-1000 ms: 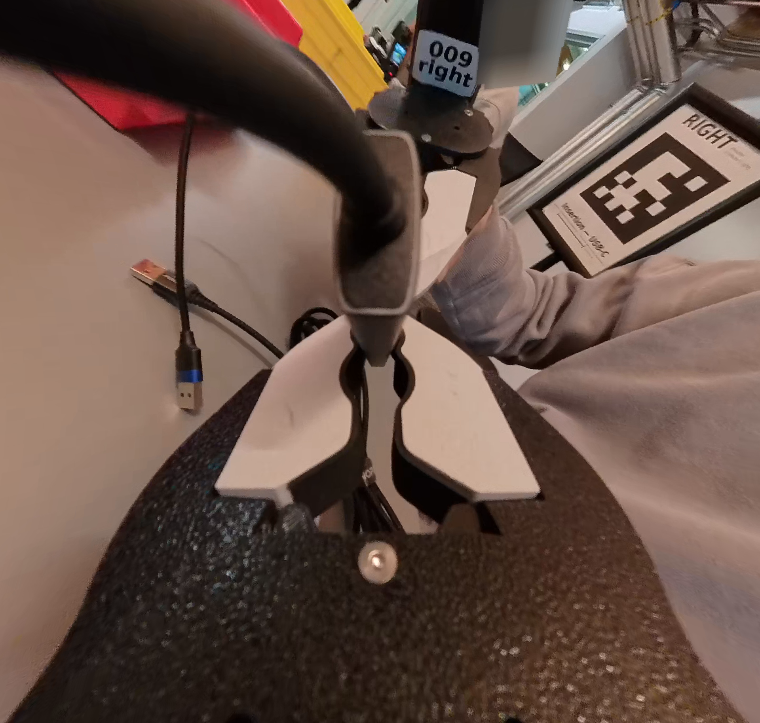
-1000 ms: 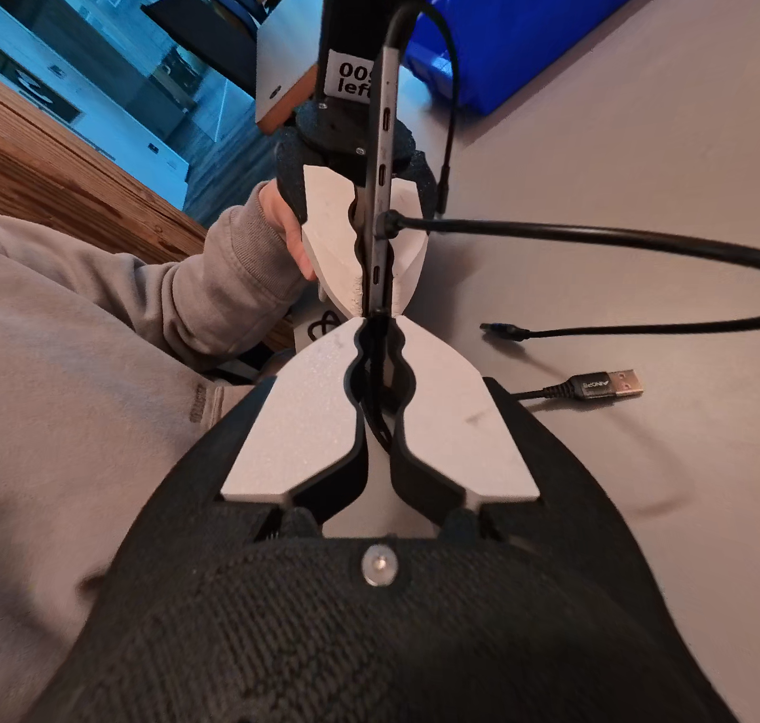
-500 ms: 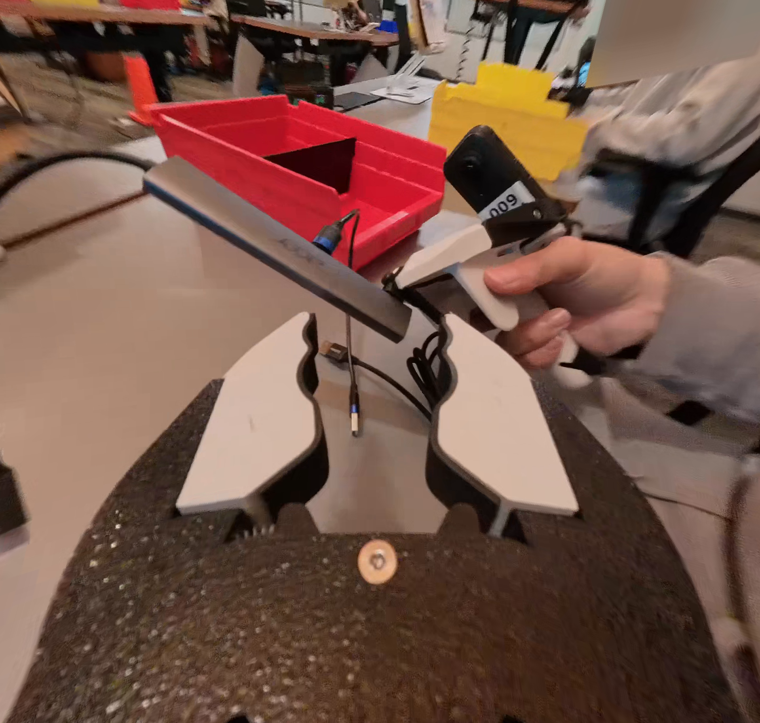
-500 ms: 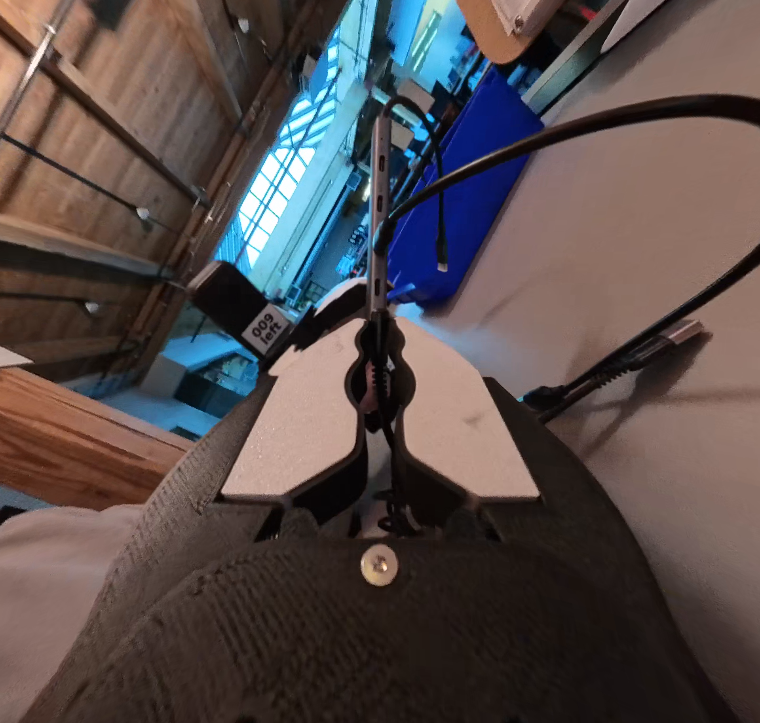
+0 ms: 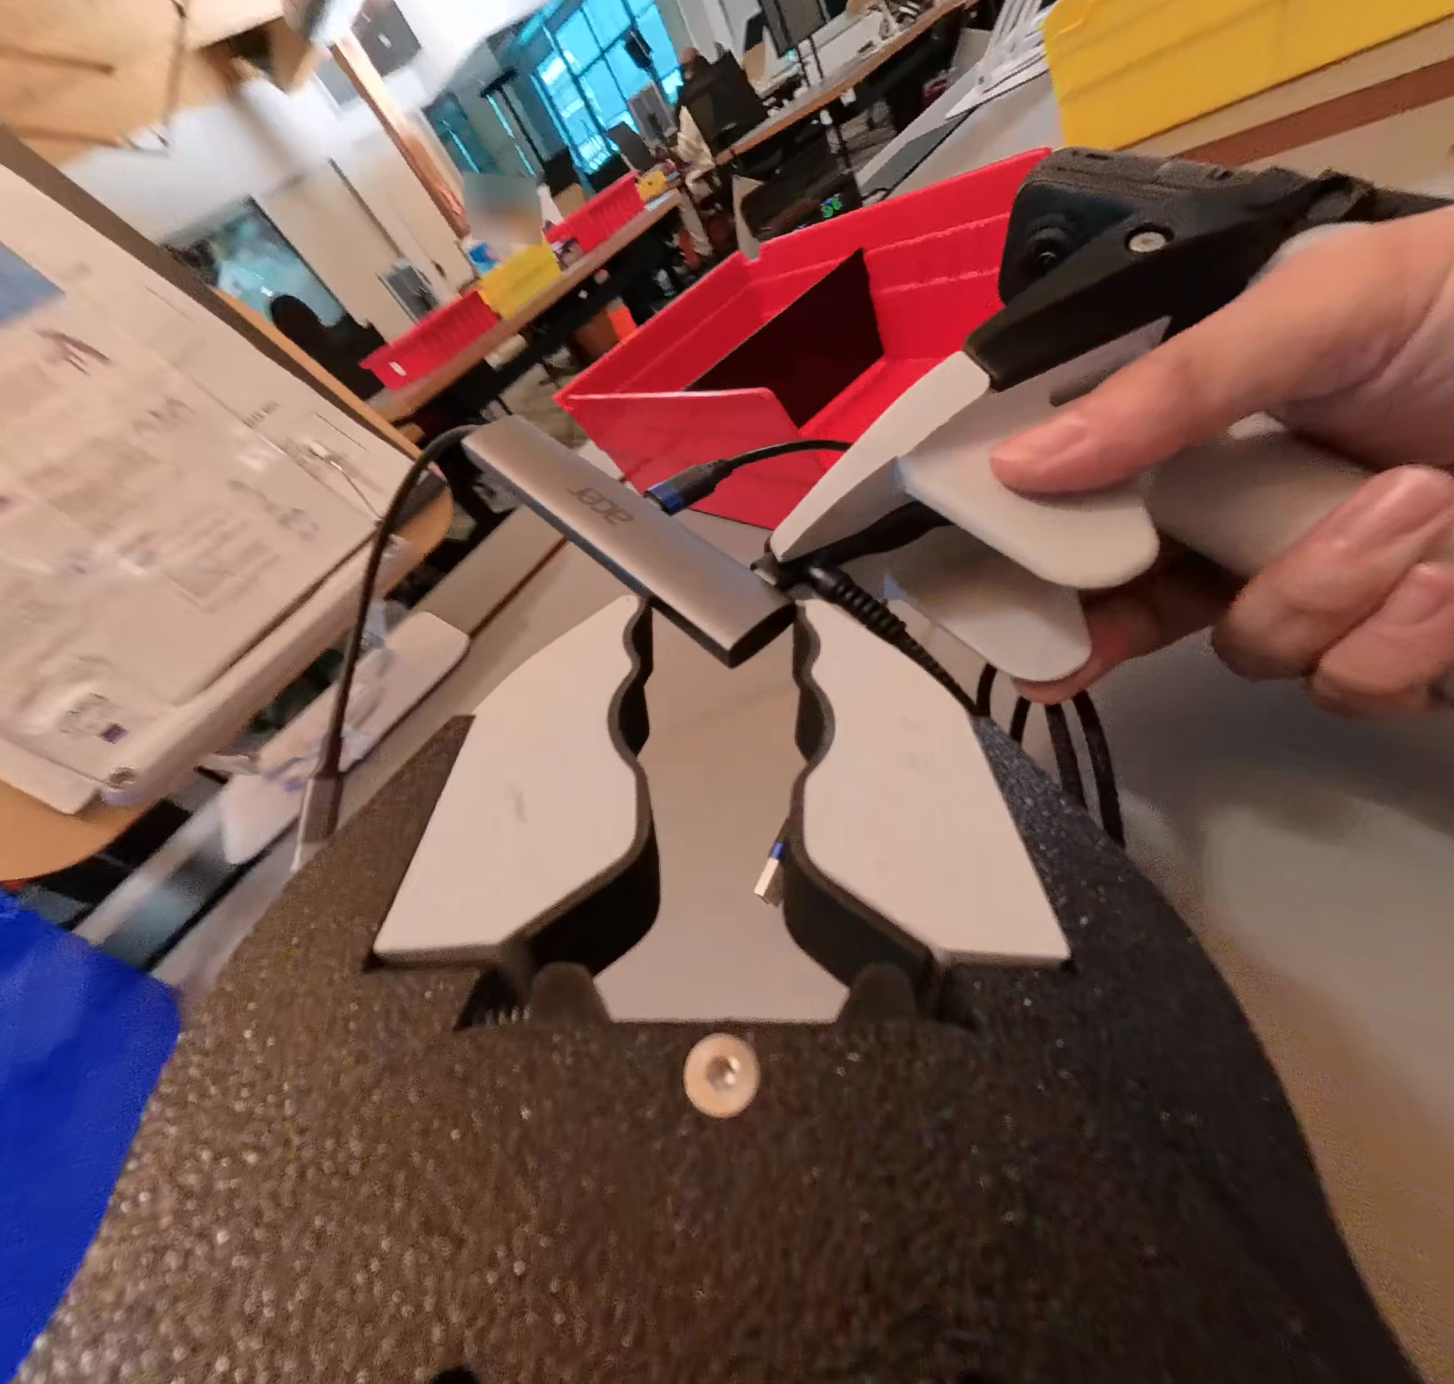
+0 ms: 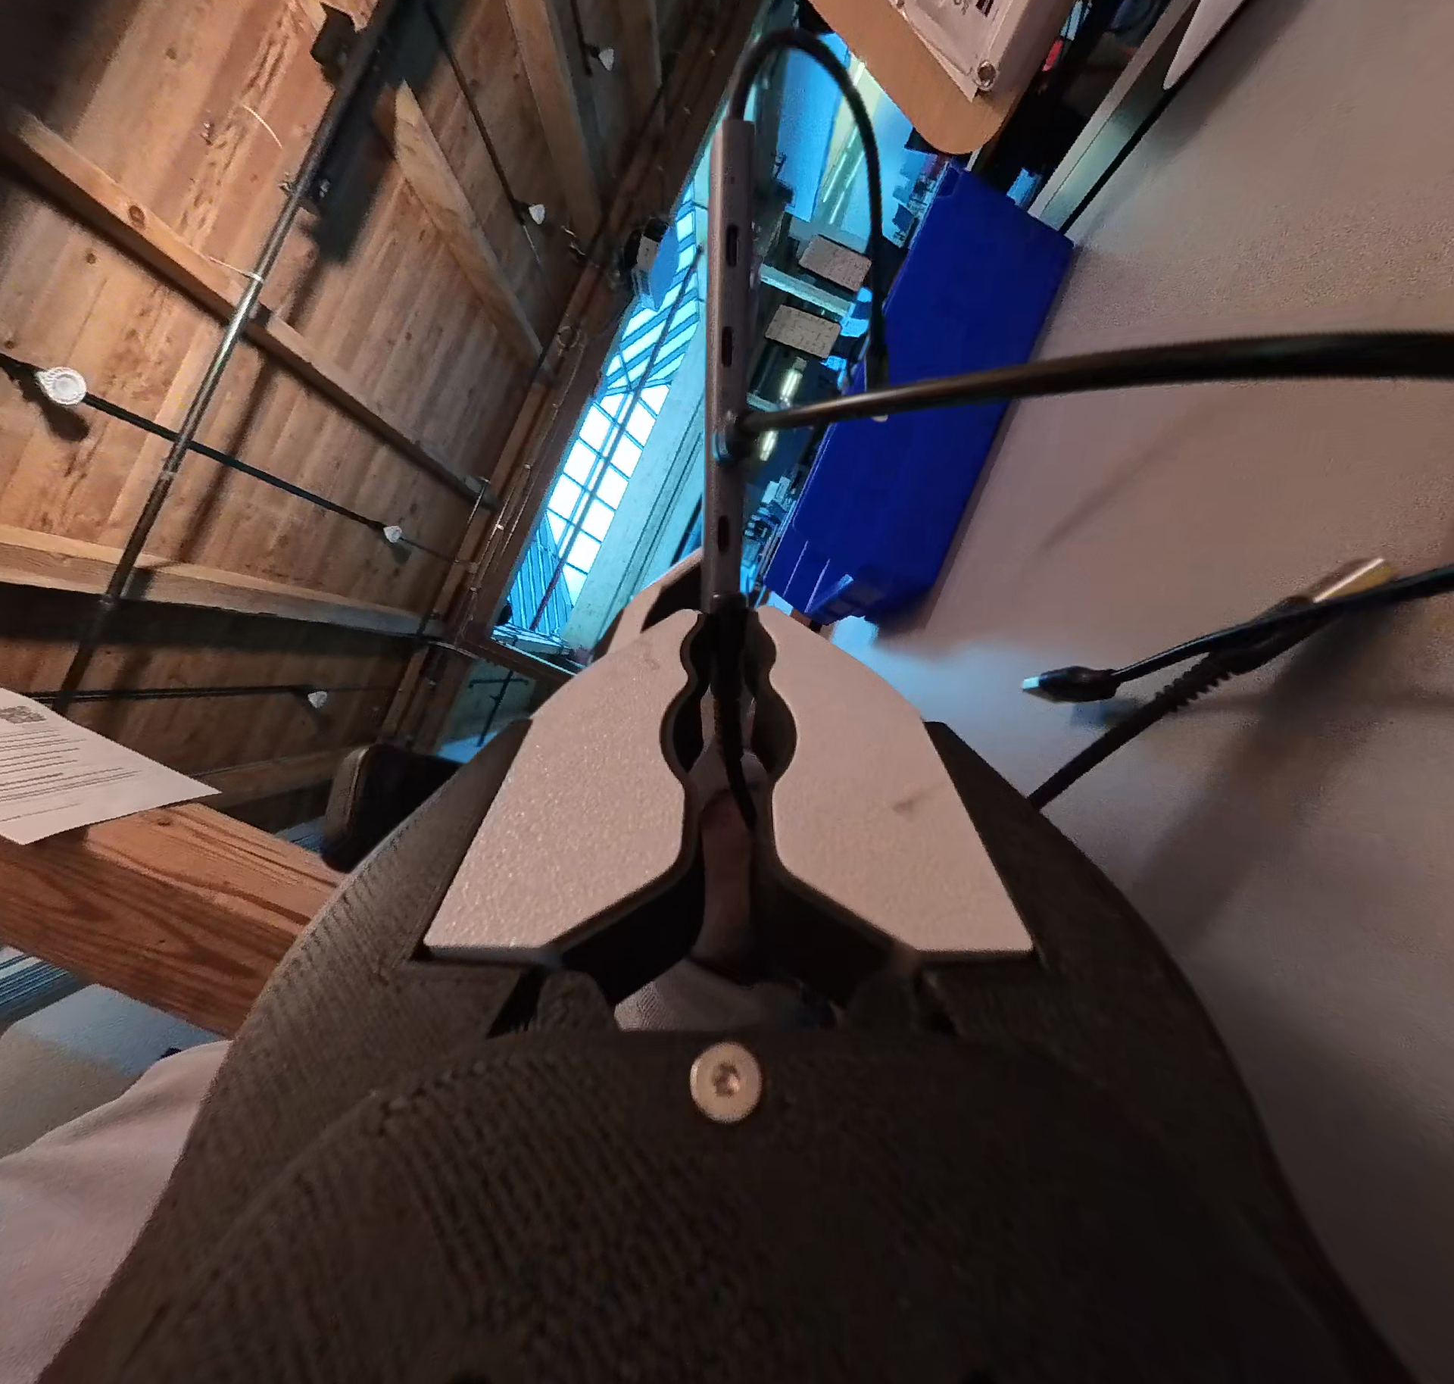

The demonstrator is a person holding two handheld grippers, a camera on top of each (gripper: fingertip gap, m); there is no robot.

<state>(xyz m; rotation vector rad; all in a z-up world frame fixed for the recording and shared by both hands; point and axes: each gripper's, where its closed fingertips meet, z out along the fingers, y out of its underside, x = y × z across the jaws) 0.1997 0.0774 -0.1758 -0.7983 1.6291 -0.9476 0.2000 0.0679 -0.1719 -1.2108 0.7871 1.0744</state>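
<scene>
The left tongs (image 5: pixel 720 622), having let go, are gaping empty beside the grey hub (image 5: pixel 629 535); the right tongs (image 6: pixel 728 622) are pinching its end above the bench (image 6: pixel 1259 480).

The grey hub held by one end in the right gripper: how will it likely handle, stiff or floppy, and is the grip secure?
The grey hub looks rigid: it sticks straight out from the right gripper, unsupported. Its smooth metal-looking skin and end-only grip suggest it could pivot or slip. The plugged-in black cable probably tugs sideways, while its own short lead droops floppily.
</scene>
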